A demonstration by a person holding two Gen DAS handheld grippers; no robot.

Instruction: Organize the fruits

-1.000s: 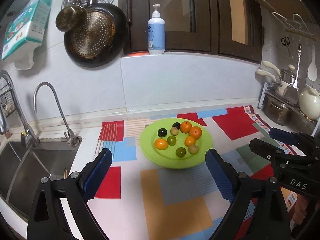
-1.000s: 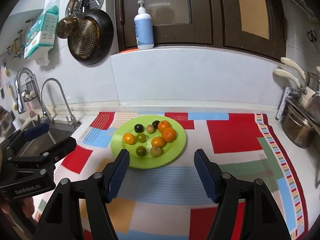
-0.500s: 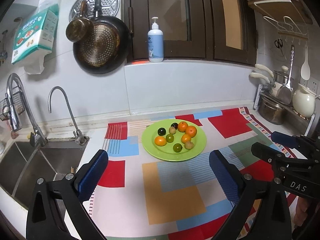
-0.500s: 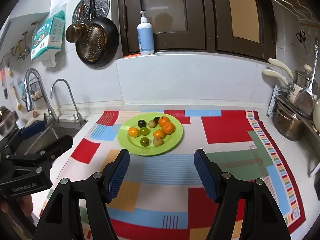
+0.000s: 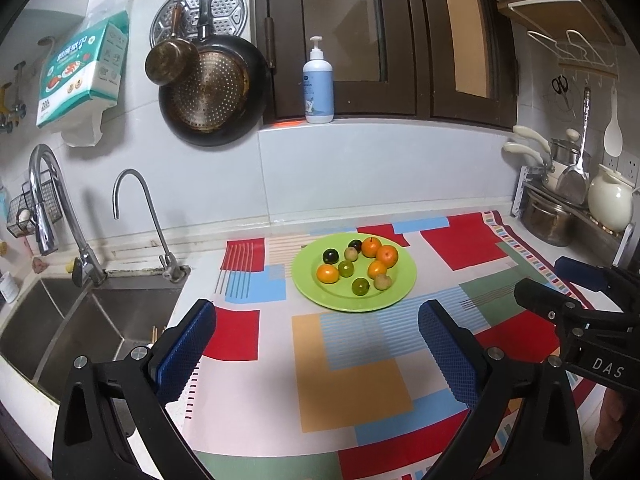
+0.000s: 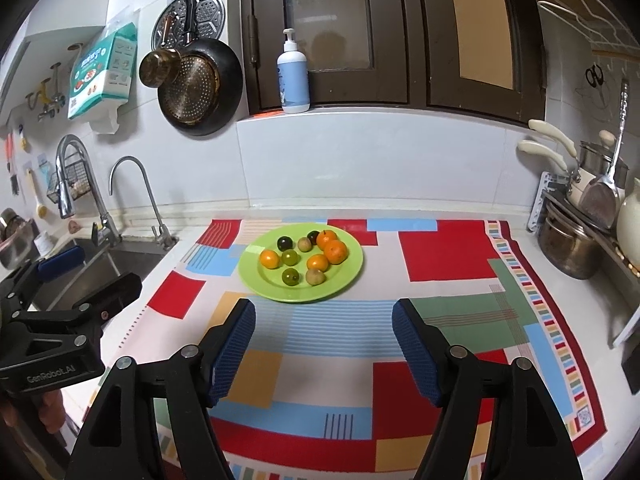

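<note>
We find the fruits (image 6: pixel 306 258), nine small pieces in orange, green, dark and tan, gathered on the green plate (image 6: pixel 344 280), which sits on the patterned mat (image 6: pixel 444 248) toward its far side. Near of the plate, the left gripper (image 5: pixel 316 344) stands spread wide, nothing between its pads. The right gripper (image 6: pixel 324 340) has just been opening, likewise empty. The sink (image 5: pixel 80 320) lies left.

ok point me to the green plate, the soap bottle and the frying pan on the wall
green plate (image 6: pixel 344 276): right wrist view, bare front-right rim
soap bottle (image 6: pixel 294 84): right wrist view, middle of the body
frying pan (image 5: pixel 212 94): left wrist view, centre of the pan's perforated inside
</note>
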